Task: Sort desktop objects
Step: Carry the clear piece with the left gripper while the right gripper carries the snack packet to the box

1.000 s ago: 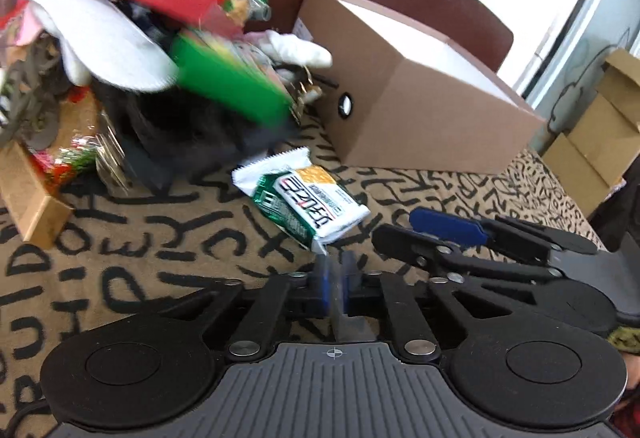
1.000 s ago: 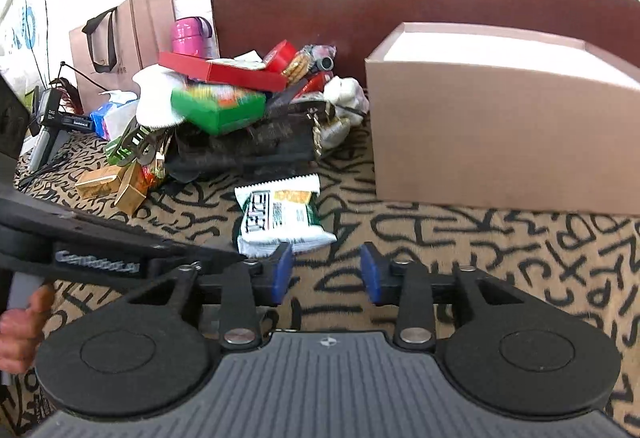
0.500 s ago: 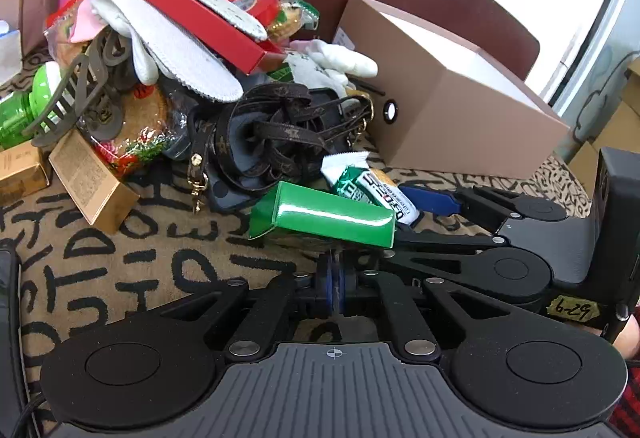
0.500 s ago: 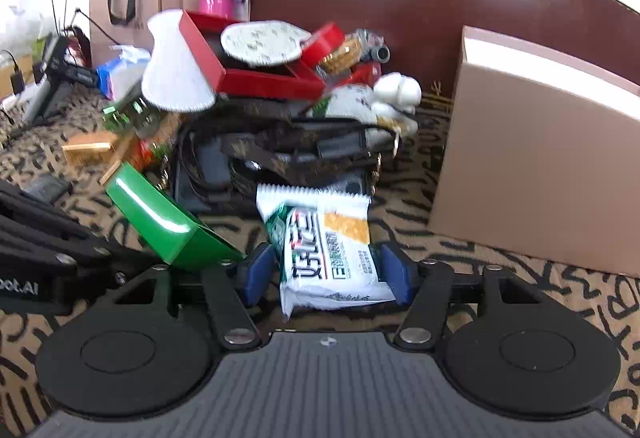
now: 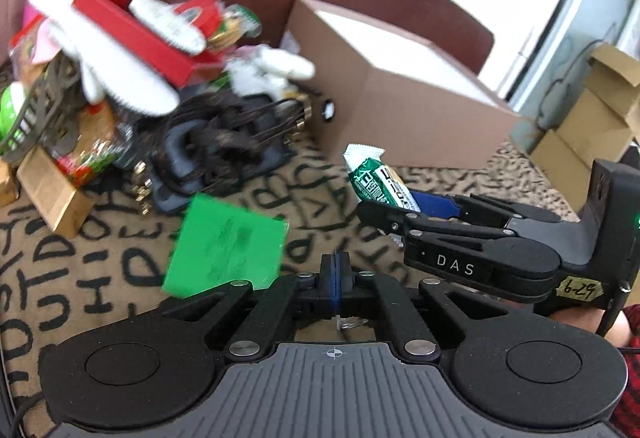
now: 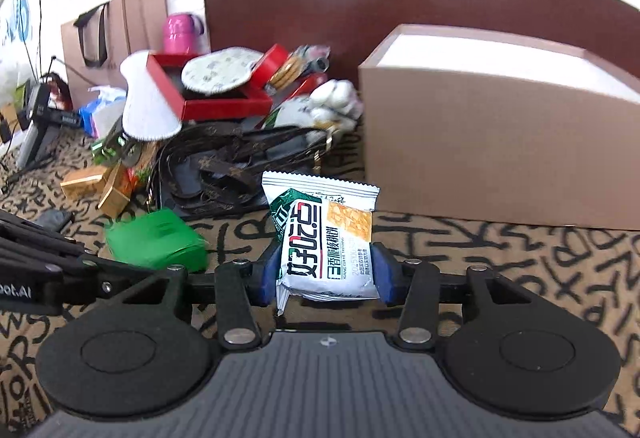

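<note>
Right gripper (image 6: 326,274) clamped on snack packet (image 6: 326,238), lower centre of frame, between the jaws. Left gripper (image 5: 336,274) pressed together, empty; green box (image 5: 226,244) just upper left, on patterned surface (image 5: 80,270).

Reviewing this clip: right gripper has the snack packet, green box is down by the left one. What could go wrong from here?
The right gripper pinches the snack packet only at its lower half, so the soft wrapper could slip or crumple. The green box lies just ahead of the shut left gripper, blurred, so possibly unsettled. Both grippers are close together and might collide.
</note>
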`<state>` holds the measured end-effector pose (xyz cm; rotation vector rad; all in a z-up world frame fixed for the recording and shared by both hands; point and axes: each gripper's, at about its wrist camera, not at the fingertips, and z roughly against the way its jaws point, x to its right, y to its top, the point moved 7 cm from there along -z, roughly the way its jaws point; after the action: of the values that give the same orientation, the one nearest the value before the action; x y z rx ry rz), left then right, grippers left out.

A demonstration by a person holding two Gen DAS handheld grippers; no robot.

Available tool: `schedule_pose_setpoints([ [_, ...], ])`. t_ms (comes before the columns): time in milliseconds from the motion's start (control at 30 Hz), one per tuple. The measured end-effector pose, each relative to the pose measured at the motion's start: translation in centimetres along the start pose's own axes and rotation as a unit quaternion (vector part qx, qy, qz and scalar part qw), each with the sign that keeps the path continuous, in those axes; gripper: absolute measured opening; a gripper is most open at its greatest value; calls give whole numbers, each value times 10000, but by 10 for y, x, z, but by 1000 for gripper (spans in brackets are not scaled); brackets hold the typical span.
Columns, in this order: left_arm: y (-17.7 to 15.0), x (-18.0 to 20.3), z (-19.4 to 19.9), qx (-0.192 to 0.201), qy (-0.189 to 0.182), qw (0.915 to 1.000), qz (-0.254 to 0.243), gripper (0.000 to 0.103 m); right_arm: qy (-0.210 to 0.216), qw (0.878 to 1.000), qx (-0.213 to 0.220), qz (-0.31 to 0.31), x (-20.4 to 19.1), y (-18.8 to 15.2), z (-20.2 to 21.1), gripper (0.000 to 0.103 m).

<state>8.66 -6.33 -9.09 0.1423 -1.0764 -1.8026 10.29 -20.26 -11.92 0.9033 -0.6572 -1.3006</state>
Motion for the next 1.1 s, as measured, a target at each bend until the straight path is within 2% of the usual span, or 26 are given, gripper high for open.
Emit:
schedule_pose_setpoints([
  [300, 39, 39, 22, 425, -233, 9978, -462, 0, -72, 9985, 548, -64, 14, 23, 42, 51],
  [433, 41, 43, 18, 301, -184, 9969, -697, 0, -111, 9975, 685, -109, 20, 27, 52, 51],
  [467, 35, 44, 15, 189, -112, 9968, -767, 23, -123, 9975, 680, -110, 21, 25, 52, 52],
  [533, 19, 46, 12, -21, 20, 9957, -926, 50, -152, 9978, 622, -151, 24, 19, 52, 52],
  [567, 10, 50, 12, -64, 26, 9944, -1058, 69, -172, 9980, 584, -195, 26, 16, 51, 52],
  [600, 3, 56, 12, -63, -2, 9928, -1195, 76, -197, 9981, 533, -246, 29, 13, 49, 52],
  [700, -16, 72, 0, -282, -150, 9878, -1521, 76, -269, 9980, 470, -312, 34, 7, 48, 52],
  [833, -32, 73, -31, -674, -68, 9873, -1438, 80, -398, 9972, 528, -357, 42, 8, 56, 52],
  [900, -40, 70, -47, -909, 91, 9860, -1398, 80, -444, 9969, 541, -367, 46, 7, 60, 52],
  [967, -42, 68, -50, -759, 216, 9862, -1454, 81, -469, 9968, 528, -388, 48, 5, 61, 52],
  [1033, -42, 67, -51, -769, 230, 9876, -1350, 76, -474, 9967, 496, -424, 49, 2, 60, 52],
  [1067, -42, 67, -50, -763, 230, 9877, -1346, 42, -470, 9967, 481, -452, 49, 0, 60, 52],
  [1100, -42, 68, -51, -785, 199, 9869, -1395, 28, -458, 9967, 474, -471, 49, -1, 59, 52],
])
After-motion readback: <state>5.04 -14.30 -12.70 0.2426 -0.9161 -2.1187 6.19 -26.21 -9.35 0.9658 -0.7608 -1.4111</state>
